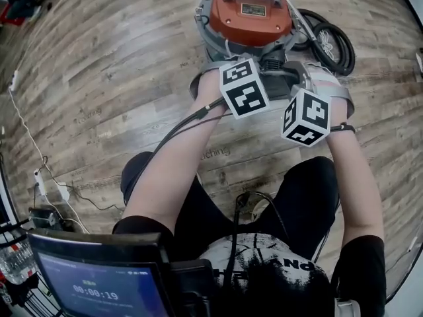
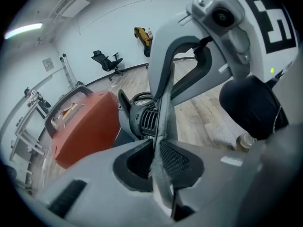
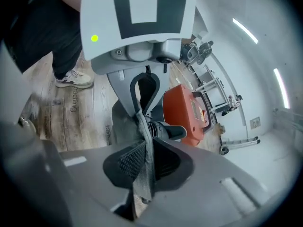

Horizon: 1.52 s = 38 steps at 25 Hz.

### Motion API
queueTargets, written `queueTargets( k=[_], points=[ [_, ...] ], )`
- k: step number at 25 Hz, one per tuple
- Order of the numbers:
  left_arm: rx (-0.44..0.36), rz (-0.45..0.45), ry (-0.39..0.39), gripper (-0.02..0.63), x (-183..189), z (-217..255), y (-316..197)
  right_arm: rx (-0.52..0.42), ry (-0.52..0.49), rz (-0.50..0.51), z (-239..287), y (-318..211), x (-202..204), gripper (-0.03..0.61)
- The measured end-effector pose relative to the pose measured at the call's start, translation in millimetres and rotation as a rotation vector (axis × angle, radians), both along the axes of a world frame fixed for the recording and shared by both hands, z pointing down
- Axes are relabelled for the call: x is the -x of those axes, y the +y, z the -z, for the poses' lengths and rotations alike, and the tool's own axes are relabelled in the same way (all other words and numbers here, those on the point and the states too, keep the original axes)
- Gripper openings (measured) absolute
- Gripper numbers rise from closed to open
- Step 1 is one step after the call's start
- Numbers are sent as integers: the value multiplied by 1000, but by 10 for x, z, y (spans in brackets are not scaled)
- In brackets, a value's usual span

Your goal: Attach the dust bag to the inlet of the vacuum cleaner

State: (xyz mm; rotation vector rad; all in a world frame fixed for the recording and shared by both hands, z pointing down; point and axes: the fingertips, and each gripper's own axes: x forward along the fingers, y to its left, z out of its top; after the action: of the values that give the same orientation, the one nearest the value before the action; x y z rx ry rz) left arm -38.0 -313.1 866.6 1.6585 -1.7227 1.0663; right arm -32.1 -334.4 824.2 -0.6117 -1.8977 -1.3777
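Observation:
The vacuum cleaner (image 1: 250, 12) has an orange top and stands on the wood floor ahead of me. The grey dust bag (image 1: 330, 88) is stretched between both grippers just in front of it. My left gripper (image 2: 158, 162) is shut on a fold of the bag's grey fabric (image 2: 163, 108). Just past it are the black ribbed inlet (image 2: 142, 119) and the orange body (image 2: 80, 126). My right gripper (image 3: 144, 162) is also shut on the bag's edge (image 3: 142, 122), with the black inlet (image 3: 165, 130) and orange body (image 3: 187, 112) close behind. In the head view the marker cubes hide the jaws of both grippers.
A coiled black hose (image 1: 330, 45) lies to the right of the vacuum. A power strip and cables (image 1: 49, 187) are on the floor at left. A tablet screen (image 1: 99, 289) sits at the bottom. The person's shoe (image 3: 73, 79) is near the bag. An office chair (image 2: 106, 60) stands by the far wall.

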Motion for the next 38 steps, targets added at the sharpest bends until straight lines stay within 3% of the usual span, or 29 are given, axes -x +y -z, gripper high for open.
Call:
queueTargets(
  k=[8, 16, 22, 32, 38],
  points=[
    [-55, -44, -68, 60, -14, 256, -152, 47, 35, -86, -131, -212, -123, 38],
    [-136, -77, -66, 55, -133, 491, -330, 61, 53, -151, -310, -397, -75, 38],
    [-75, -86, -67, 34, -107, 363, -213, 102, 44, -133, -180, -320, -22, 38],
    [15, -30, -19, 31, -10, 92, -96, 39, 5, -60, 59, -68, 48, 40],
    [-22, -41, -51, 34, 13, 161, -139, 87, -2, -84, 32, -137, 42, 37]
  ],
)
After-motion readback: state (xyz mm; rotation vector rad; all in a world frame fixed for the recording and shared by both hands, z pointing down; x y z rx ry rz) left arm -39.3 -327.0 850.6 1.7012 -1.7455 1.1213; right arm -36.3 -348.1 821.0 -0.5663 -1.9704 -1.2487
